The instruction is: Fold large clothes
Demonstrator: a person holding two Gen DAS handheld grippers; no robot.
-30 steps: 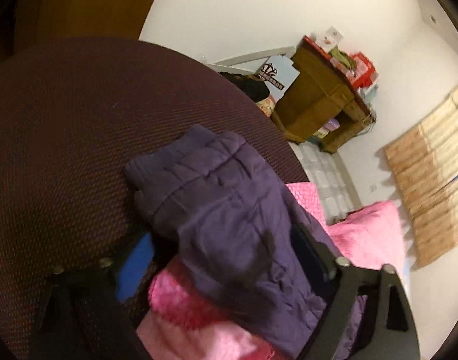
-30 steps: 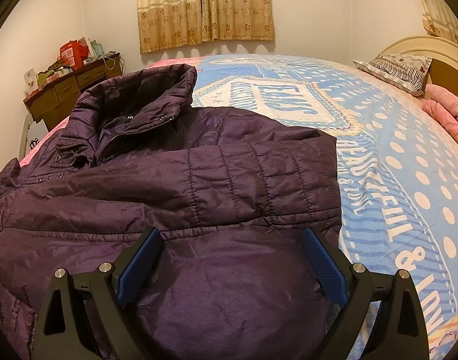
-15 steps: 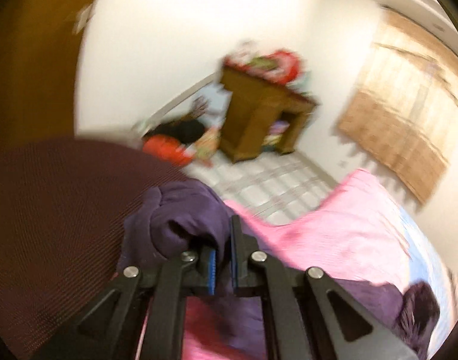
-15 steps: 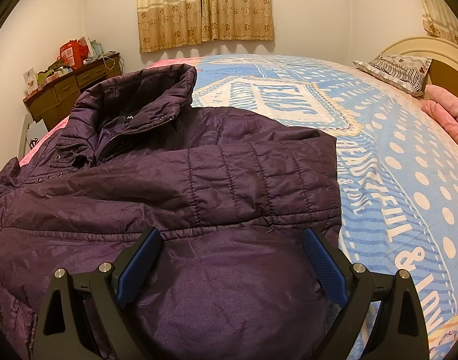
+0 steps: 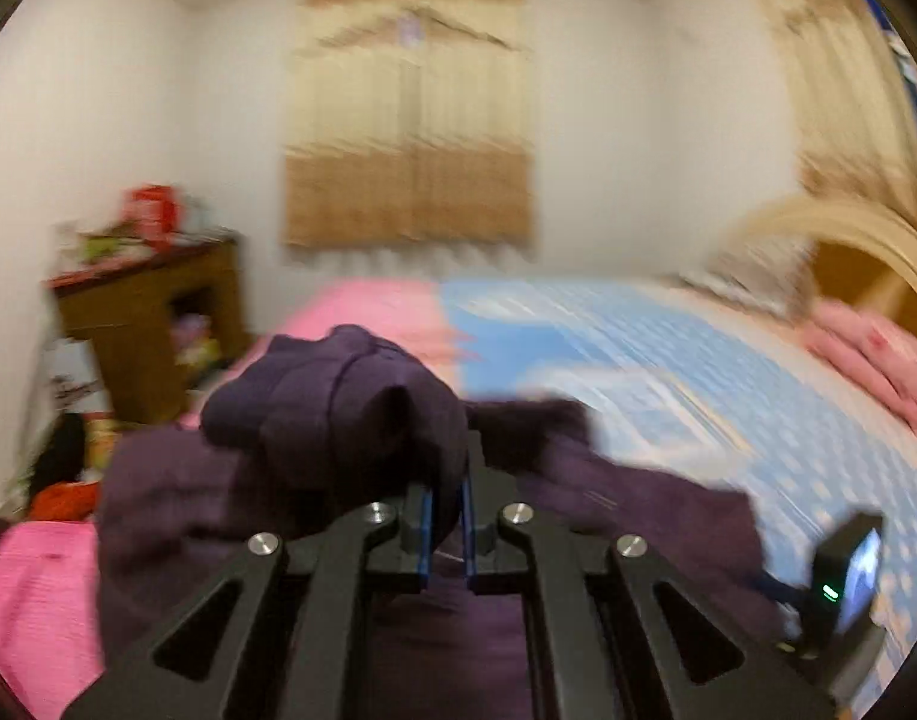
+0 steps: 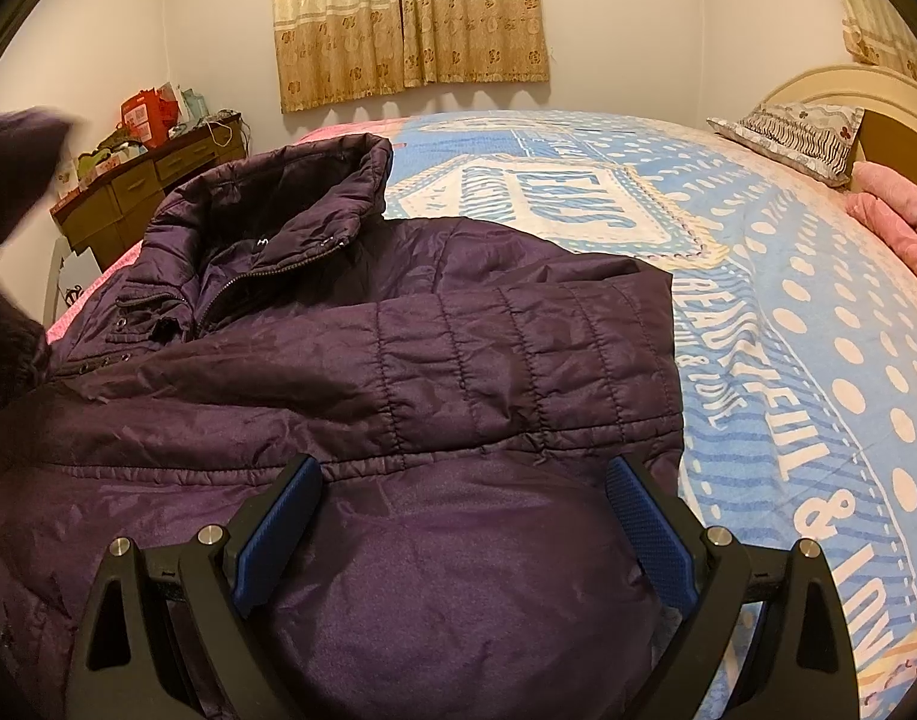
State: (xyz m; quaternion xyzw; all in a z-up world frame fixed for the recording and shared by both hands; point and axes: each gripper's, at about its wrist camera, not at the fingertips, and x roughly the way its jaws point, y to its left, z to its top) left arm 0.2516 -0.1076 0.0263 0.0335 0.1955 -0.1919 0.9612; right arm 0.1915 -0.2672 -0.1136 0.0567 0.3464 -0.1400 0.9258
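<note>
Left wrist view is pretty blurry, but the left gripper (image 5: 445, 507) has its jaws pressed together on a bunched-up fold of the purple jacket (image 5: 338, 408), holding it up above the bed (image 5: 668, 360), with a wooden desk (image 5: 140, 324) off by the wall. Right wrist view is sharp: the right gripper (image 6: 464, 531) is spread wide open, pinching nothing, hovering over the jacket's lower part. The jacket lies spread on the blue dotted bedspread (image 6: 818, 330), collar toward the curtains (image 6: 410, 18), one quilted sleeve (image 6: 518, 360) folded across the front.
</note>
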